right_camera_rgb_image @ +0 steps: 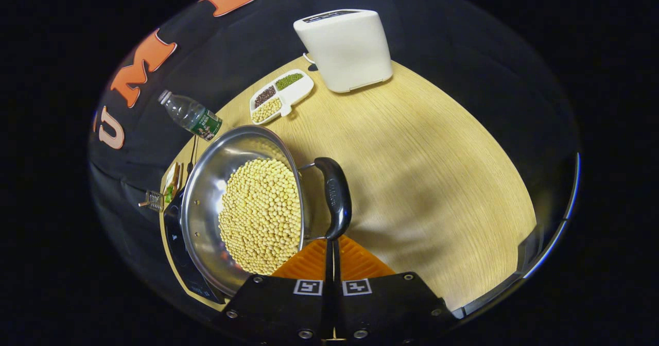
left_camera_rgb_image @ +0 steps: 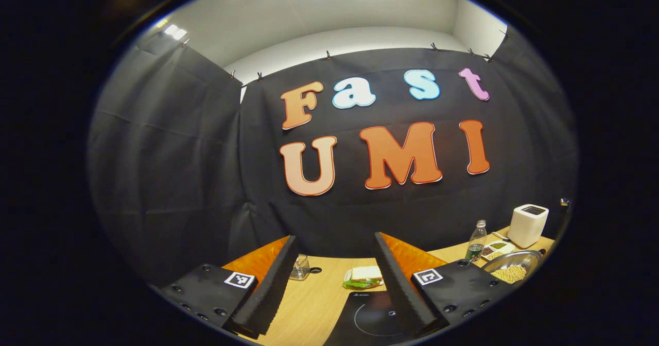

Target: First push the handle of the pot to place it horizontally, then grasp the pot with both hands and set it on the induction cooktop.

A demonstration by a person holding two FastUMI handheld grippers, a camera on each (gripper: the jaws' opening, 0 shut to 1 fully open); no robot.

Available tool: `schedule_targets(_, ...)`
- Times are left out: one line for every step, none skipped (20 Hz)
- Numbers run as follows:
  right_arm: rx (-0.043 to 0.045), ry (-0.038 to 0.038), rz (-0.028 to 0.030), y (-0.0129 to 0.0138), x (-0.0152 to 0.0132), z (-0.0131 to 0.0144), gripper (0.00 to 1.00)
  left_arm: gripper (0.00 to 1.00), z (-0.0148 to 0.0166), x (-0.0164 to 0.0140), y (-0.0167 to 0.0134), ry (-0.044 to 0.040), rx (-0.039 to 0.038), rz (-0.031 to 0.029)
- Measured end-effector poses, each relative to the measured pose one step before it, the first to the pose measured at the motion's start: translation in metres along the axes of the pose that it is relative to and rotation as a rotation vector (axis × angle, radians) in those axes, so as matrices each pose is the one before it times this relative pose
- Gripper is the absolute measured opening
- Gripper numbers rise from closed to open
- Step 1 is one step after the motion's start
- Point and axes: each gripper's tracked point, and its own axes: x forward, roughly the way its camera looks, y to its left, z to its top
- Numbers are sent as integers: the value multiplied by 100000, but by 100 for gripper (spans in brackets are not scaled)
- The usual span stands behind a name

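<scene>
Right tongs clenched, seemingly touching pot handle, left tongs released above cooktop

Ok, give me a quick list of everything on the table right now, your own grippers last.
pot: one, steel, full of yellow soybeans, beside the induction cooktop
pot handle: one, black, at the tips of the right hand-held gripper
induction cooktop: one, black, front of table
sandwich: one, white bread with green filling, behind the cooktop
water bottle: one, clear, green label, back edge
divided dish: one, white, three kinds of grain, by the toaster
toaster: one, white, back of table
wire rack: one, small, metal
left hand-held gripper: open, above the table
right hand-held gripper: fingers together
</scene>
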Motion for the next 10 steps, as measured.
schedule_targets(95, -688, -31, -69, 115, 364, 0, 100, -343, -31, 129, 524, -99, 194)
schedule_targets(371, -525, -157, 32, 69, 310, 0, 100, -194, 0, -27, 546, -529, -67)
schedule_targets(155, -195, -204, 39, 92, 334, 0, 100, -256, 54, -189, 520, -909, -270)
schedule_targets(-491, 357, -568, -42, 115, 231, 0, 100, -407, -4, -287, 909, -202, -314)
schedule_targets(-475, -613, -561, -9, 200, 373, 0, 100, -535, -79, -315, 958, 657, -724)
schedule_targets(374, -423, -661, -13, 69, 583, 0, 96, -546, 57, -345, 1159, 614, -798)
schedule_targets(188, -582, -537, 20, 4, 505, 0, 96, -516, 37, -360, 1129, 286, -876)
schedule_targets(382, -790, -568, -29, 95, 399, 0, 96, -493, 114, -437, 1322, -37, -751)
schedule_targets(594, -1032, -13, 109, 151, 588, 0, 96, -482, 242, -425, 1281, -178, -985)
schedule_targets(657, -423, 599, 105, 78, 337, 0, 96, -544, 166, -678, 1479, -122, -1195)
